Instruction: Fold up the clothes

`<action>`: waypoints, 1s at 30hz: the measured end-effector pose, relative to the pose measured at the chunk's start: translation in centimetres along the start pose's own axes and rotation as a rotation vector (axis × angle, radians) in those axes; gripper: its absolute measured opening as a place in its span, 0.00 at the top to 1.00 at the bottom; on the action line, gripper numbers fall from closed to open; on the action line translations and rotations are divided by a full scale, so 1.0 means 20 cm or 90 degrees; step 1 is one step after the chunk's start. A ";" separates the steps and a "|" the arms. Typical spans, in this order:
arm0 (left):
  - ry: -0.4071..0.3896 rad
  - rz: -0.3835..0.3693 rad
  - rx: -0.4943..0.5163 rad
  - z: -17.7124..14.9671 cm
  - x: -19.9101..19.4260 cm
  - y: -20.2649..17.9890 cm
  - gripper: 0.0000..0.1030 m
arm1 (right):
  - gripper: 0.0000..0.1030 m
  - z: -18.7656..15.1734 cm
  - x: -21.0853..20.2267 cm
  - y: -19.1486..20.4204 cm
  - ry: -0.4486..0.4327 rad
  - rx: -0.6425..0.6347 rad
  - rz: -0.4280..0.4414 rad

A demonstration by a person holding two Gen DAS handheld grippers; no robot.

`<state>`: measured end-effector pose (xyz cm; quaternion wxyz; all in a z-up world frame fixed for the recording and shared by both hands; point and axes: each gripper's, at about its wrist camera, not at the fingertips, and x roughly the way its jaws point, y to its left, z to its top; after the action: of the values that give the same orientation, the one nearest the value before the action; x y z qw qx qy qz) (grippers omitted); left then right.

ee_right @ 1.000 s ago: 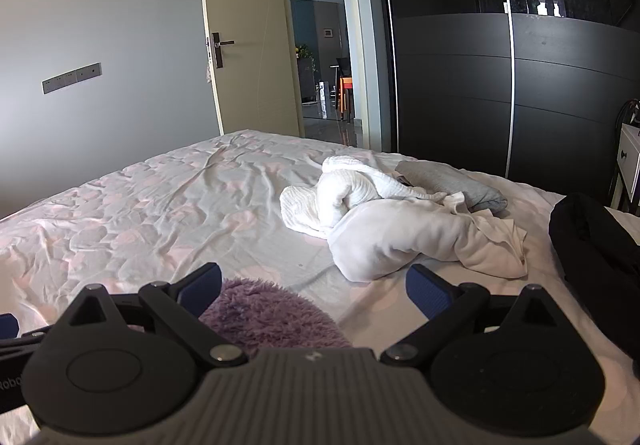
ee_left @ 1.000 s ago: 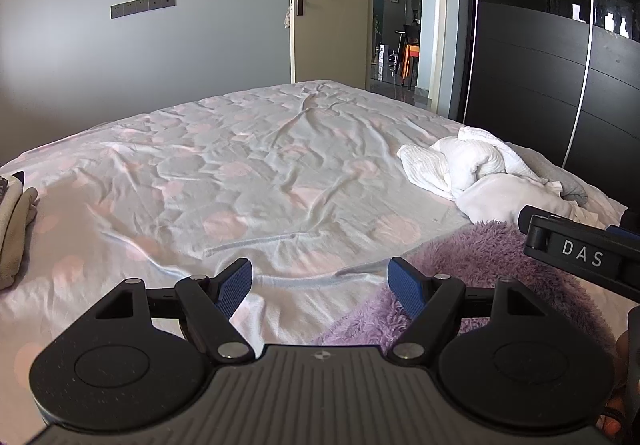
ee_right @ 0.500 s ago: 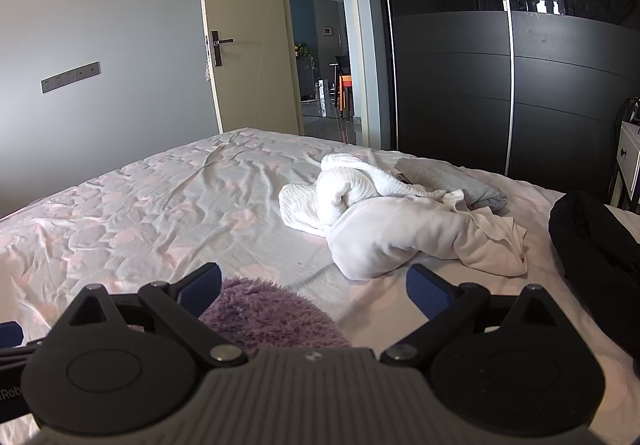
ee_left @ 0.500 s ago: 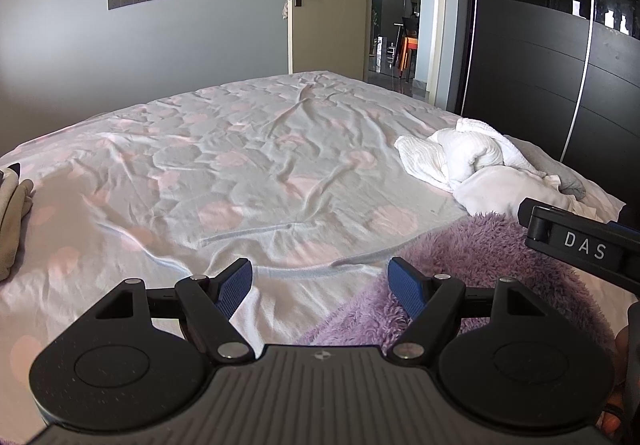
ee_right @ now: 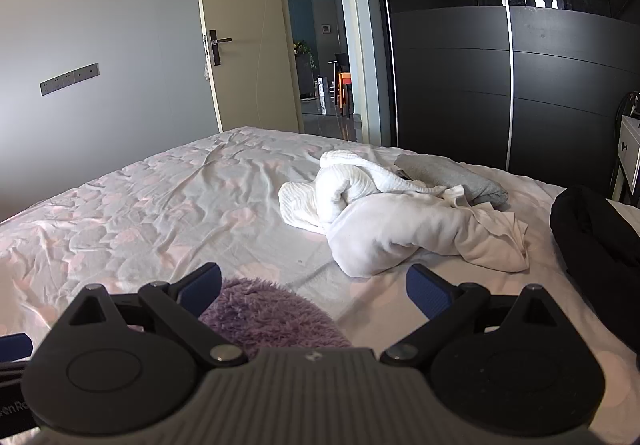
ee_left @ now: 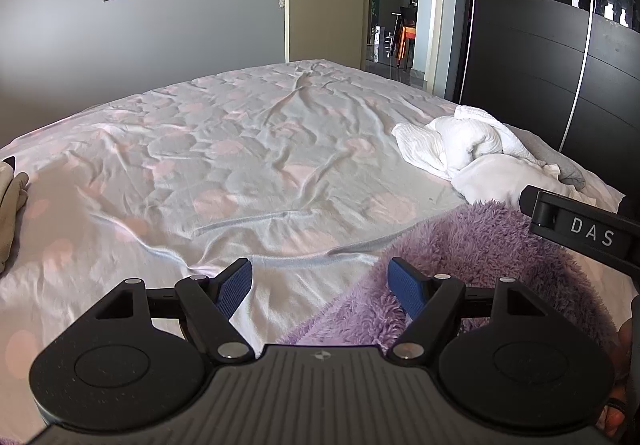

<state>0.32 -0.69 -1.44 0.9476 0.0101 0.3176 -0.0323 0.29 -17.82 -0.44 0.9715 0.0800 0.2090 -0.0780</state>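
Left wrist view: your left gripper [ee_left: 320, 279] has its fingers spread, nothing between them. The purple fleece garment [ee_left: 480, 257] lies on the bed [ee_left: 240, 165], under and beyond the right finger; the left finger is over bare sheet. A beige garment [ee_left: 10, 213] sits far off to the left.

Right wrist view: your right gripper [ee_right: 314, 285] is likewise released. The fleece [ee_right: 264, 315] lies at the left finger; a crumpled white pile [ee_right: 384, 217], a grey garment [ee_right: 452, 175] and a black garment [ee_right: 592, 237] lie ahead and to the right.

Risk: thick pile may slip, or a pinch may catch the sheet too.

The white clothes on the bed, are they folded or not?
Not folded: the white clothes lie crumpled and twisted in a heap on the bed.
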 end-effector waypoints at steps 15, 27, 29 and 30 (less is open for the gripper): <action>0.009 0.002 0.006 0.00 0.02 -0.01 0.28 | 0.03 0.00 0.01 -0.01 0.008 0.010 0.006; -0.003 0.012 0.021 0.06 0.04 -0.05 0.28 | 0.03 0.01 0.02 -0.04 0.019 0.026 0.016; -0.011 0.015 0.037 0.09 0.05 -0.06 0.28 | 0.03 0.01 0.03 -0.05 0.025 0.032 0.035; -0.014 0.017 0.044 0.11 0.05 -0.07 0.28 | 0.03 0.01 0.03 -0.06 0.026 0.038 0.042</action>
<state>2.31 -2.28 -0.34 0.9505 0.0468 0.3055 -0.0310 0.66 -19.06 -0.54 0.9663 0.1172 0.2234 -0.0504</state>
